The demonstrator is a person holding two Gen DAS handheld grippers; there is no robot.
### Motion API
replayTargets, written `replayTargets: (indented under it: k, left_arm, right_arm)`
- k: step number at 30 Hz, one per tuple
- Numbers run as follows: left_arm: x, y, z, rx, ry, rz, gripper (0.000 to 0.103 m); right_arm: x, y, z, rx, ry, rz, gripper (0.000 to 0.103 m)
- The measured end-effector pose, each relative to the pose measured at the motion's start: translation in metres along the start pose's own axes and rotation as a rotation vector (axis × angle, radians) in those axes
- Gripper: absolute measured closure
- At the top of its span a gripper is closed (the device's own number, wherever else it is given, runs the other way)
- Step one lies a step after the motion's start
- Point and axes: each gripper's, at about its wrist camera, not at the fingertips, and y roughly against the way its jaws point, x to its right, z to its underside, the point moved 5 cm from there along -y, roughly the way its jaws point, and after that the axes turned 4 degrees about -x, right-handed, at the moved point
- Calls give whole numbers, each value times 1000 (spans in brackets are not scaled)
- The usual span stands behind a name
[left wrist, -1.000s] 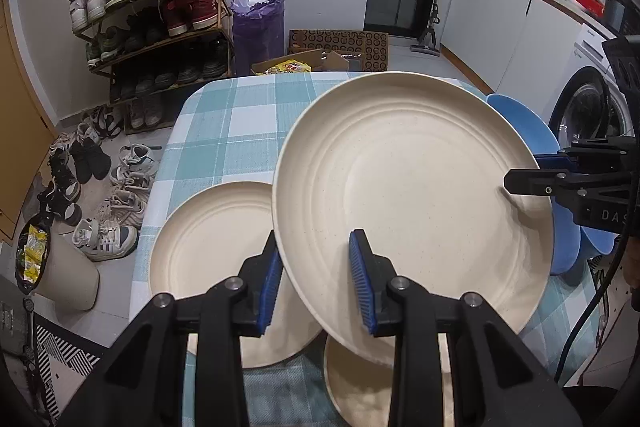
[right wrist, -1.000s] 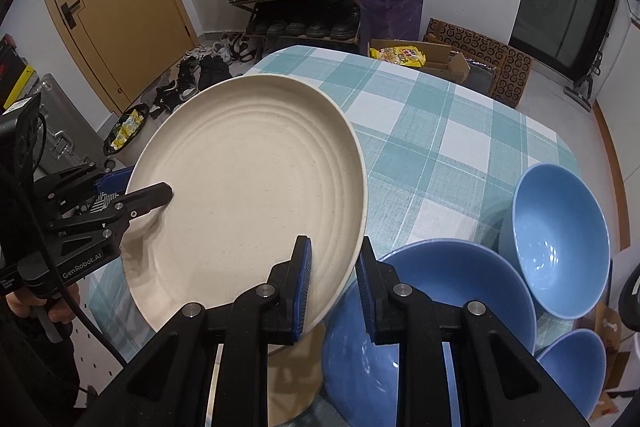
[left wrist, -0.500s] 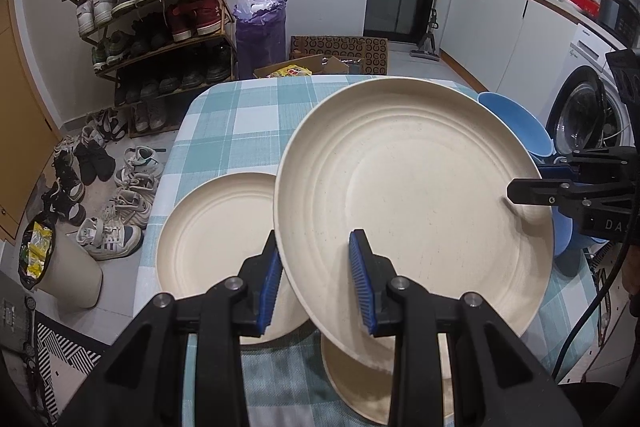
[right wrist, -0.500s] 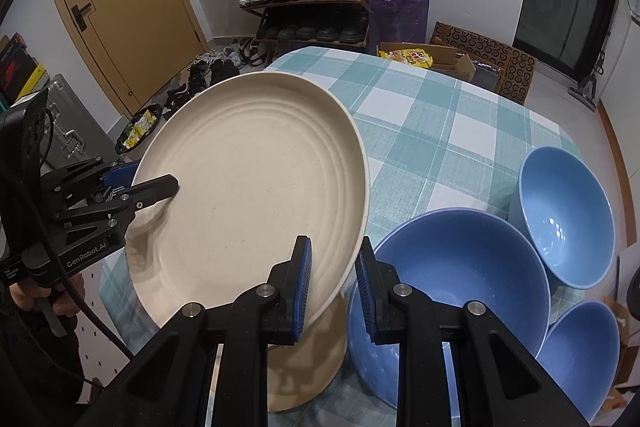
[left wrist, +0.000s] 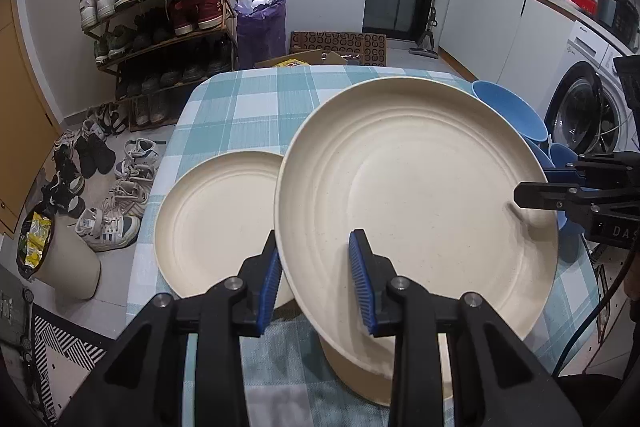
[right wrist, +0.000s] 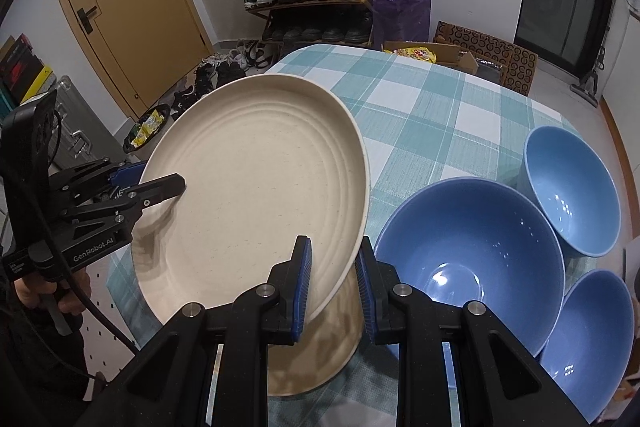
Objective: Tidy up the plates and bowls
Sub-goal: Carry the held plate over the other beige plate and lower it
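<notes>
Plate [left wrist: 420, 195] lower, rim between both jaws

Carried between the left gripper [left wrist: 316, 277] and the right gripper [right wrist: 333, 283], the large cream plate [left wrist: 416, 203] has drifted sideways off the blue bowls [right wrist: 472, 251], uncovering more of the biggest one, toward the smaller plate [left wrist: 218, 223] lying on the tablecloth.
</notes>
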Motion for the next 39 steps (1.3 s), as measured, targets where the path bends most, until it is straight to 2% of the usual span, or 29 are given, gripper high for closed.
replayTargets:
  k: [39]
  left_arm:
    - [5, -15, 54, -70, -9, 20, 71]
  right_arm:
    - [-13, -20, 65, -29, -32, -35, 80]
